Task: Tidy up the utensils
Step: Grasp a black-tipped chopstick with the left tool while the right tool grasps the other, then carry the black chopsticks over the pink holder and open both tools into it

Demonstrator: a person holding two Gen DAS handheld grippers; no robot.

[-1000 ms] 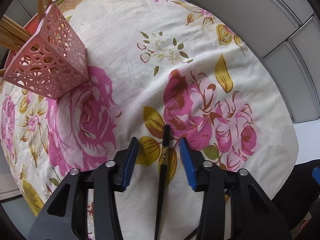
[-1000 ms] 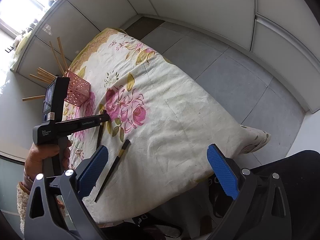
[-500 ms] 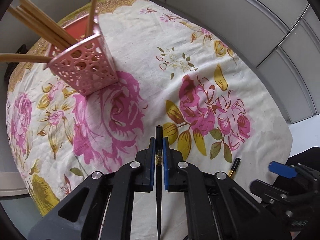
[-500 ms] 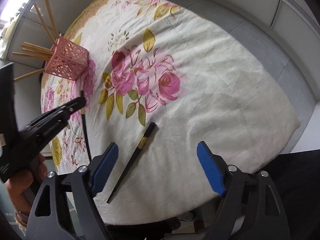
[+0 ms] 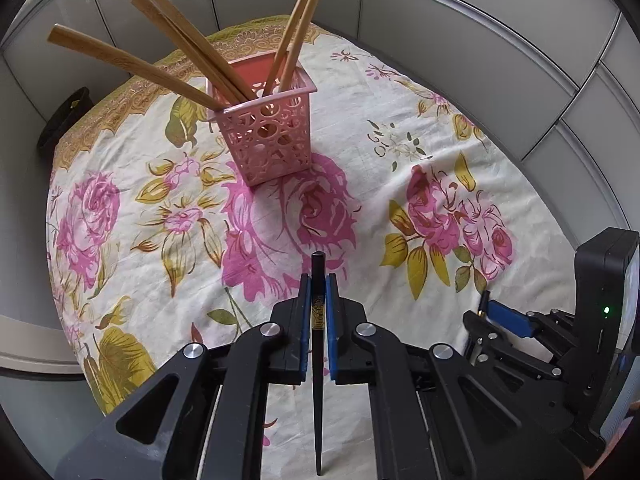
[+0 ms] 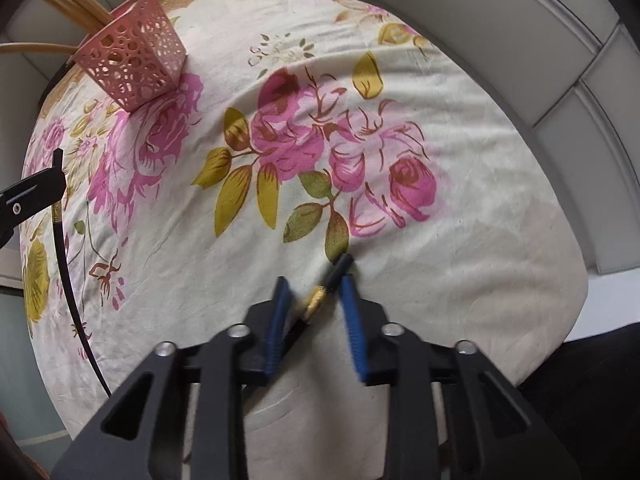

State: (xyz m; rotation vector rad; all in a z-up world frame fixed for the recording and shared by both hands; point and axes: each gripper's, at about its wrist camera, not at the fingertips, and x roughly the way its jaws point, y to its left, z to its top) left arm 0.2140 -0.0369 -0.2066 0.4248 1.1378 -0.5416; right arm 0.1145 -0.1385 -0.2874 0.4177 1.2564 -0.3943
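My left gripper [image 5: 317, 280] is shut on a black chopstick [image 5: 317, 264], held off the floral tablecloth [image 5: 400, 92] with its thin end hanging toward the camera. Ahead stands a pink perforated holder [image 5: 268, 132] with several wooden chopsticks [image 5: 168, 76] in it. My right gripper [image 6: 314, 284] is low on the cloth. Its jaws are closing around a second black chopstick [image 6: 336, 270] with a gold band, which lies slanted between the blue pads. In the right wrist view the left gripper [image 6: 48, 184] and its chopstick [image 6: 68, 280] show at the far left, and the holder [image 6: 132, 64] stands at the top left.
The round table's cloth drops off on every side over grey tiled floor and panelled walls. A dark object [image 5: 64, 120] sits by the table's far left edge. Dark clothing [image 6: 580, 380] fills the lower right beside the table.
The left gripper shut on its black chopstick and lifted it toward the holder. The right gripper came down over the other chopstick, and its wide jaws narrowed around it.
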